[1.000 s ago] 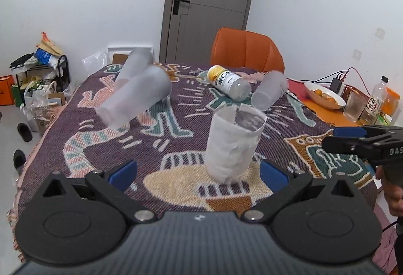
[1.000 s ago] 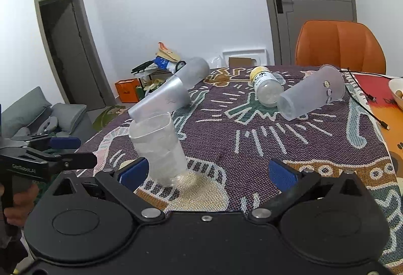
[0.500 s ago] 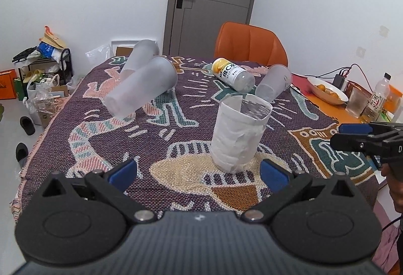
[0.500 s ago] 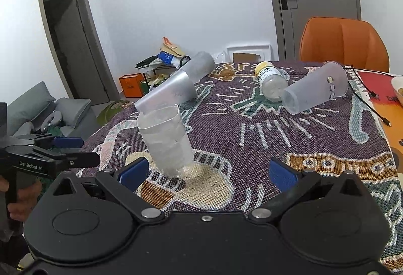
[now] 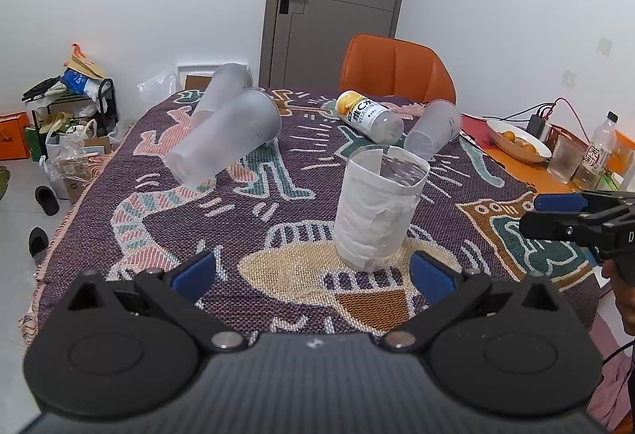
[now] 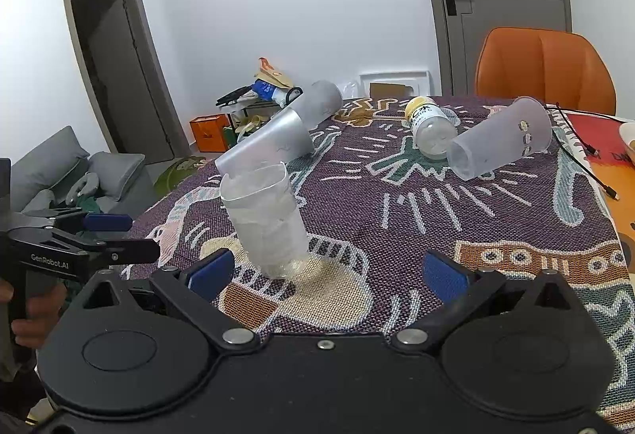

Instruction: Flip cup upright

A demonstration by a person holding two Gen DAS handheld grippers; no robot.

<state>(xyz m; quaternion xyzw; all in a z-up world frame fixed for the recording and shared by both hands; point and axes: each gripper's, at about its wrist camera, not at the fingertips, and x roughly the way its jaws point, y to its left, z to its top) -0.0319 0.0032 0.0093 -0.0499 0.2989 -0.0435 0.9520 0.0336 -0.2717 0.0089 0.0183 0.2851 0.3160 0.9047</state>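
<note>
A clear cup wrapped in white tape (image 5: 377,207) stands upright, mouth up, on the patterned cloth, just beyond my grippers; it also shows in the right wrist view (image 6: 266,219). Three frosted cups lie on their sides: one at mid left (image 5: 226,140), one behind it (image 5: 222,92), one at the right (image 5: 434,130). My left gripper (image 5: 313,271) is open and empty, just short of the taped cup. My right gripper (image 6: 327,269) is open and empty; the cup stands near its left finger.
A plastic bottle with a yellow cap (image 5: 367,116) lies on the cloth at the back. An orange chair (image 5: 397,68) stands behind the table. A bowl of oranges (image 5: 516,140), a glass and a bottle (image 5: 601,148) are at the right edge. Cables (image 6: 587,152) run there.
Both grippers have drawn back a little from the taped cup and lifted slightly. The cup has stayed upright in its place.
</note>
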